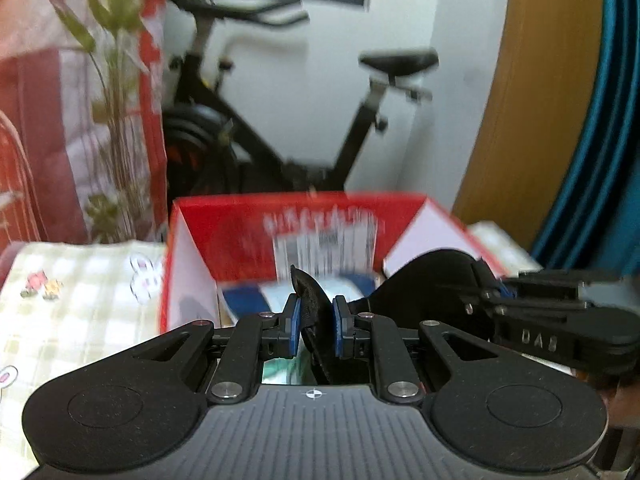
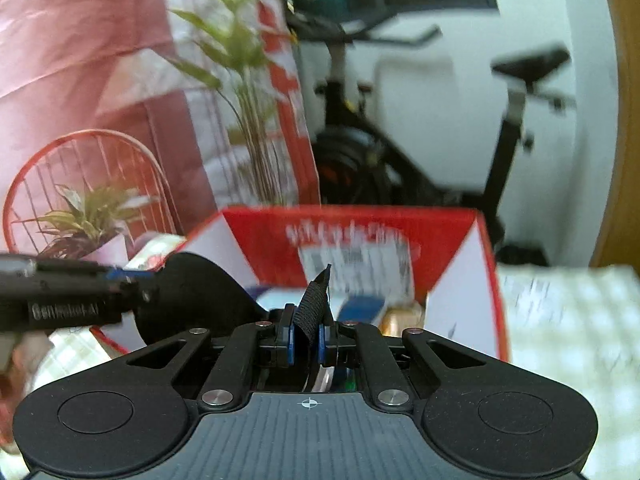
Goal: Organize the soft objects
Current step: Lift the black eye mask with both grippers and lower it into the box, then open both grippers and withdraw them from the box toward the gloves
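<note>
The box (image 1: 304, 236) stands on the desk (image 1: 72, 304) at twelve o'clock, with the exercise bike (image 1: 304, 120) behind it. A plant (image 1: 116, 120) rises at ten o'clock. The other gripper (image 1: 532, 312) lies at three o'clock.

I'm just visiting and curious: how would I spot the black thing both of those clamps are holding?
Find the red cardboard box in front of the exercise bike. Over its near edge hangs a black fabric piece, stretched between the left gripper and right gripper, each shut on one end. It is the only black, cloth-like thing there; the box's contents are blue and white.
</note>
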The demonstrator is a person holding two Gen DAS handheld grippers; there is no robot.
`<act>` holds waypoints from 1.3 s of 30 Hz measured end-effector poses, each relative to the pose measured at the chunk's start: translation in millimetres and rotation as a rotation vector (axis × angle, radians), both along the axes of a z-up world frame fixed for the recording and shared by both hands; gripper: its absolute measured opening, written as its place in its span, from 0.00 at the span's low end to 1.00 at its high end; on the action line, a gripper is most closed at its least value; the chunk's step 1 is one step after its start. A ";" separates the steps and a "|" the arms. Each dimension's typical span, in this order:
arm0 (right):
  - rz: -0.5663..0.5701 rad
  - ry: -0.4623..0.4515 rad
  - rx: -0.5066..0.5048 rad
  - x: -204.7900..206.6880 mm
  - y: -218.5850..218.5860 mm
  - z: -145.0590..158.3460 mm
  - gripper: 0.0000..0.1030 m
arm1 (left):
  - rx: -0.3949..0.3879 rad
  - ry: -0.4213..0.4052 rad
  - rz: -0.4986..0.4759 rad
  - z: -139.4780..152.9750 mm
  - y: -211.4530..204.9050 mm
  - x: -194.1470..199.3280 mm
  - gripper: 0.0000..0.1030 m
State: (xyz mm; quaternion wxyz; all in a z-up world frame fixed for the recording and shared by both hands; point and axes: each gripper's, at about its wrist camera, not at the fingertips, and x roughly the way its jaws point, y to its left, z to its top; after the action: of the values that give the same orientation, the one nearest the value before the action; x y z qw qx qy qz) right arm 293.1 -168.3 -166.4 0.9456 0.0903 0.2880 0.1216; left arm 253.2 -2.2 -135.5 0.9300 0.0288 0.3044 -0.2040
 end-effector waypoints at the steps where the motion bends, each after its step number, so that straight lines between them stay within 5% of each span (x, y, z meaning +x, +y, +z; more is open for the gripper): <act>1: -0.004 0.023 0.015 2.2 -0.1 -5.6 0.09 | 0.012 0.017 -0.007 -4.9 -0.4 2.7 0.17; 12: -0.028 0.078 0.006 4.7 4.1 -23.4 0.11 | 0.040 0.063 -0.028 -14.6 -1.6 6.7 0.19; 13: -0.031 0.075 -0.009 3.9 4.6 -22.6 0.16 | 0.046 0.059 -0.028 -13.6 -2.4 7.2 0.24; 17: -0.059 0.034 -0.114 -4.7 7.3 -16.0 0.34 | 0.063 0.025 -0.016 -7.7 -2.7 1.9 0.72; 19: -0.074 0.007 -0.144 -9.9 7.9 -12.1 0.60 | 0.065 -0.001 -0.015 -2.2 -1.5 -3.3 0.82; 22: -0.087 -0.039 -0.166 -20.1 6.6 -5.4 0.76 | 0.068 -0.035 -0.010 5.8 -0.1 -11.8 0.92; 24: -0.100 -0.061 -0.184 -27.5 5.8 -0.9 0.87 | 0.070 -0.044 0.003 10.0 1.2 -18.0 0.94; 30: -0.093 -0.118 -0.163 -60.0 7.2 8.7 0.99 | 0.033 -0.042 0.029 14.7 12.0 -42.7 0.96; 39: -0.109 -0.105 -0.057 -108.6 10.0 3.0 1.00 | -0.064 0.001 0.081 -2.2 38.4 -86.9 0.96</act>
State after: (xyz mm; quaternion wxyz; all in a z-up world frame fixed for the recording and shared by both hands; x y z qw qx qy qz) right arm 184.5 -158.4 -163.4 0.9667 0.0725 0.2361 0.0665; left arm 166.4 36.2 -137.7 0.9378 -0.0133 0.2991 -0.1760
